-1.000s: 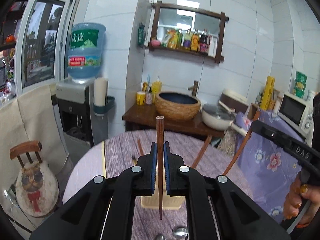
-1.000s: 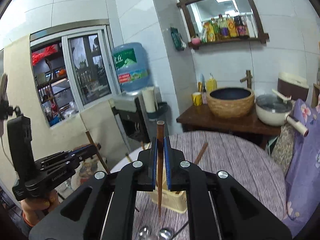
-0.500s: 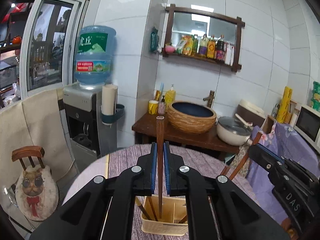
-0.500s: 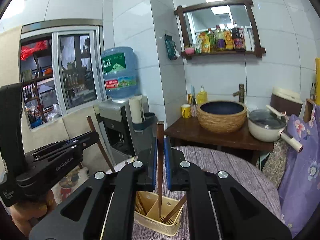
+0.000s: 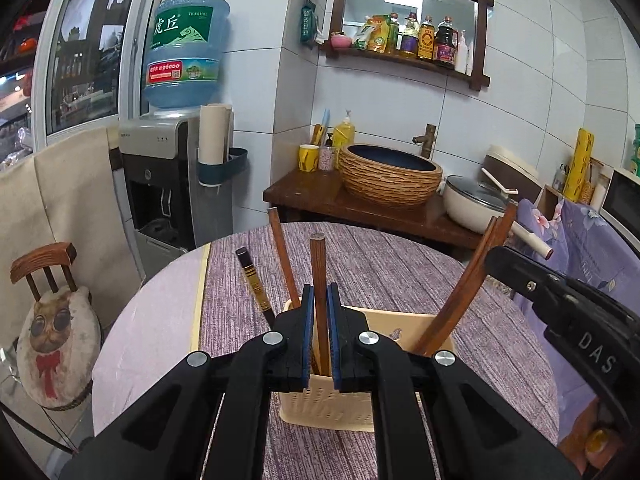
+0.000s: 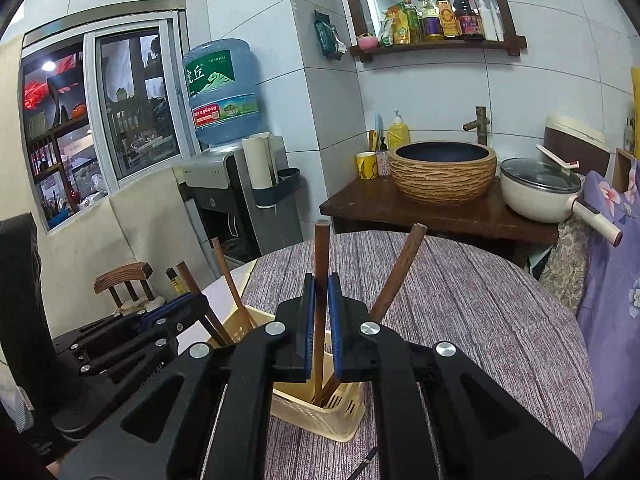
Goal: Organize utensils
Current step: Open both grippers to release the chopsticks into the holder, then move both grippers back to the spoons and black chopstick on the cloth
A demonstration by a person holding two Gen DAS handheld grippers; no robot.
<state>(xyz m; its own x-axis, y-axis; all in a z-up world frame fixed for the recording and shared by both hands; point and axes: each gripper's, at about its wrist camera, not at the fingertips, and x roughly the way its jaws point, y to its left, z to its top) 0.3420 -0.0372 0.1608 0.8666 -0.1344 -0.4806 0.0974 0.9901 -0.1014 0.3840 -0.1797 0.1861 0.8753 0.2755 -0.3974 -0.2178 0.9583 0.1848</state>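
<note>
A cream plastic utensil holder (image 5: 340,412) (image 6: 316,412) stands on the round purple-clothed table (image 5: 380,264). My left gripper (image 5: 320,316) is shut on a brown wooden chopstick (image 5: 319,272) held upright, its lower end inside the holder. My right gripper (image 6: 321,308) is shut on another brown chopstick (image 6: 321,256), also upright with its tip in the holder. Several other chopsticks (image 5: 284,264) (image 6: 394,272) lean in the holder, one black with gold bands (image 5: 252,276). The right gripper's body shows at the right of the left wrist view (image 5: 560,300).
A wooden side table (image 5: 344,200) with a woven basin (image 5: 390,176) and a white pot (image 5: 476,204) stands behind the round table. A water dispenser (image 5: 172,184) is at the left, a small chair with a cat cushion (image 5: 52,320) beside it.
Both grippers have come down toward the holder with their chopsticks. The chopstick tips now reach into the holder, which looks nearer and larger in both views.
</note>
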